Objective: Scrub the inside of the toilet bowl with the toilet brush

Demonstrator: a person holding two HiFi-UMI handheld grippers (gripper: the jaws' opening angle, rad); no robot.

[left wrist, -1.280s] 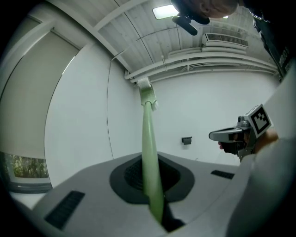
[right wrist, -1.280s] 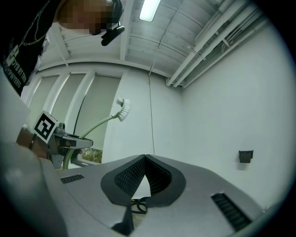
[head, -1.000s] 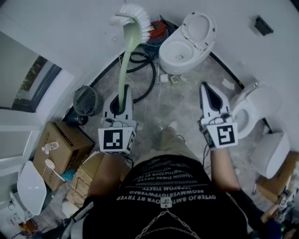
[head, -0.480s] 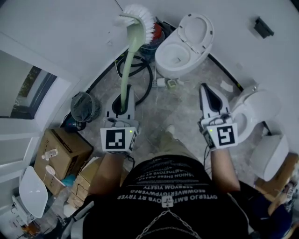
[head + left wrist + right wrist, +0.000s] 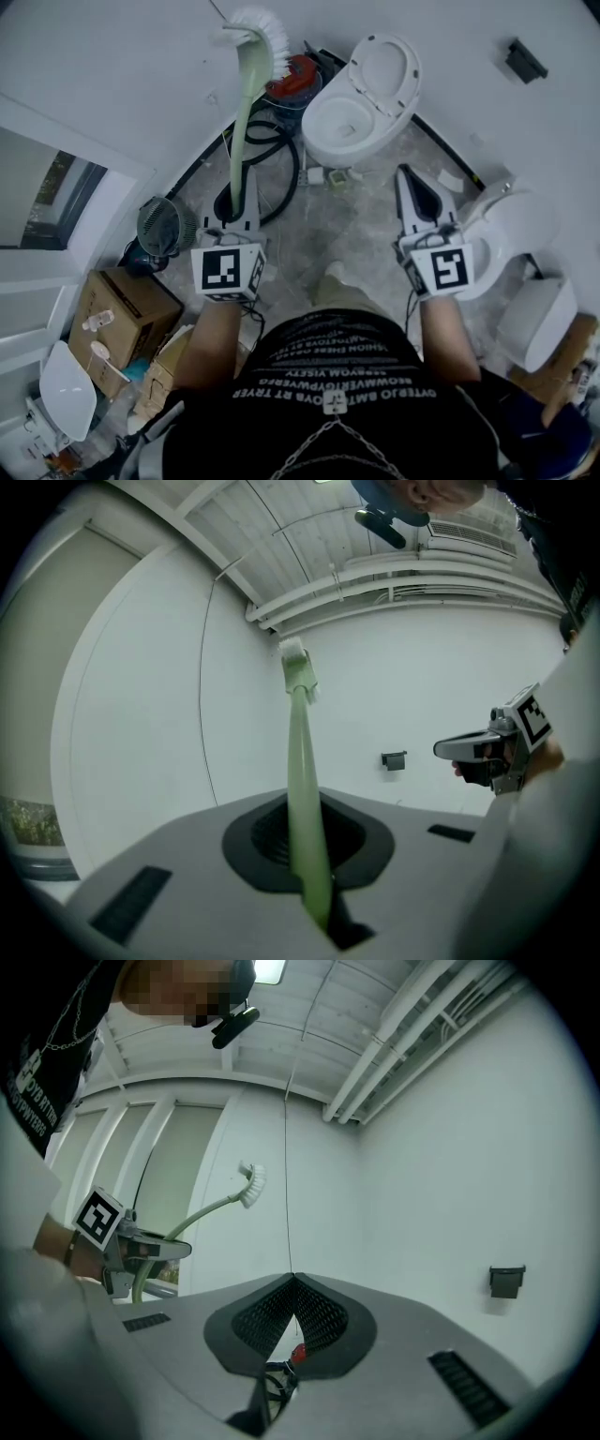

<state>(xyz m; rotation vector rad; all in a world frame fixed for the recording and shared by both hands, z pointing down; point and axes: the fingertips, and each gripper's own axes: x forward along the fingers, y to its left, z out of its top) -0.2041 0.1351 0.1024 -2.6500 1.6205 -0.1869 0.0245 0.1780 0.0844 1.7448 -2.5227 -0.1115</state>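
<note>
My left gripper [image 5: 240, 187] is shut on the pale green handle of the toilet brush [image 5: 245, 89], which stands upright with its white bristle head [image 5: 262, 26] at the top. In the left gripper view the brush handle [image 5: 305, 827] runs up from between the jaws. The white toilet [image 5: 354, 105] with its lid raised stands ahead on the floor, its bowl [image 5: 337, 117] open to view. My right gripper [image 5: 413, 192] is shut and holds nothing; its jaws meet at a point [image 5: 292, 1279]. Both grippers tilt upward, away from the bowl.
A red bucket [image 5: 295, 77] and black hose [image 5: 277, 150] lie left of the toilet. A small fan [image 5: 162, 226] and cardboard boxes [image 5: 117, 305] stand at the left. More white toilets [image 5: 511, 230] sit at the right. A black holder [image 5: 506, 1281] hangs on the wall.
The view has drawn closer to the toilet. The left gripper with the brush has shifted slightly left and forward; the right gripper has hardly moved.
</note>
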